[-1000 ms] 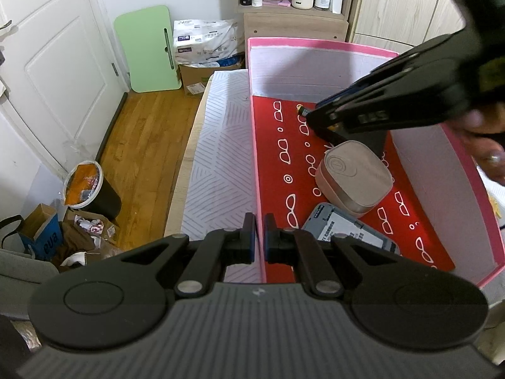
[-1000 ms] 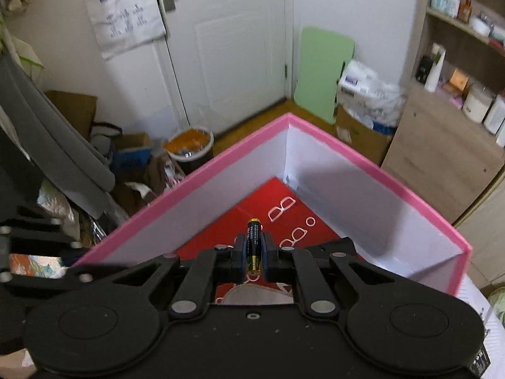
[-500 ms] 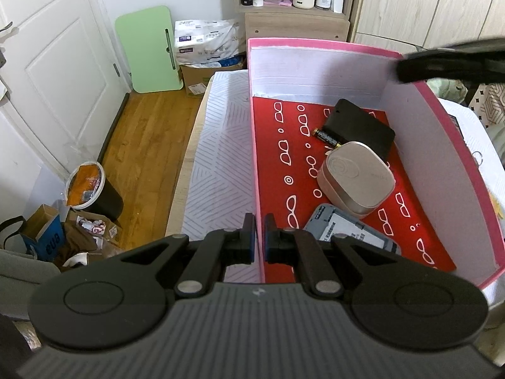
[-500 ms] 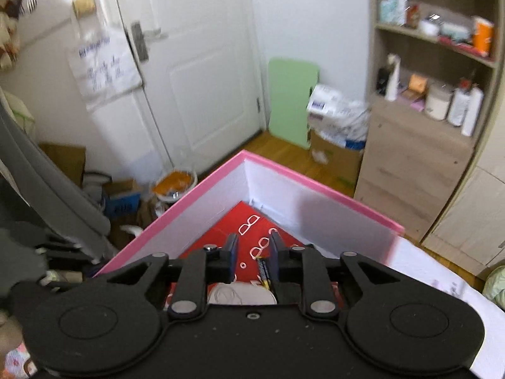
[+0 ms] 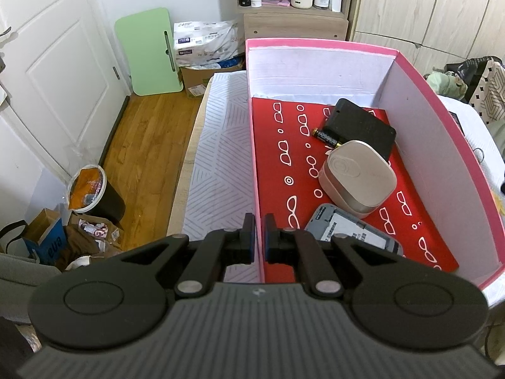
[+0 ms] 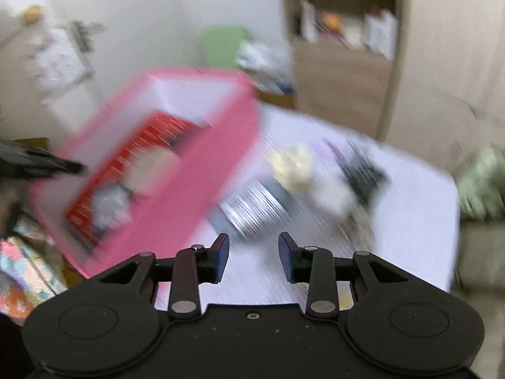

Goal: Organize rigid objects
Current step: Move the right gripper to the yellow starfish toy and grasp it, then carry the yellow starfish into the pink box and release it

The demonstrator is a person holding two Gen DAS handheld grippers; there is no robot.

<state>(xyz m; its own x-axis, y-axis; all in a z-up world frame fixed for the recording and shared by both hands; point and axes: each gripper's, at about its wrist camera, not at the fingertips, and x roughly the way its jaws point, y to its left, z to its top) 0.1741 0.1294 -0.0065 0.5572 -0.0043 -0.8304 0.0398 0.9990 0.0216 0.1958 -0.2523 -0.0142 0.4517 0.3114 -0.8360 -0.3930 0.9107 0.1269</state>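
While the left gripper [image 5: 258, 235] pinches the box [image 5: 318, 44] wall, the right gripper [image 6: 254, 257], empty and opening, faces a blurred ribbed can [image 6: 252, 210] outside it: likely rigid, slick, best taken across its sides.

The right claw [image 6: 254, 257] is opening, empty, outside the pink box [image 6: 202, 189]. The battery [image 5: 326, 136] is now lying inside, beside the black case [image 5: 363, 126].

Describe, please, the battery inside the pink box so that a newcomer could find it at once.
Look into the pink box with the red, glasses-patterned floor. Toward its far right lies a black flat case, with a beige rounded box nearer. The battery lies along the case's left edge: a thin black cylinder with gold ends, the smallest thing there.
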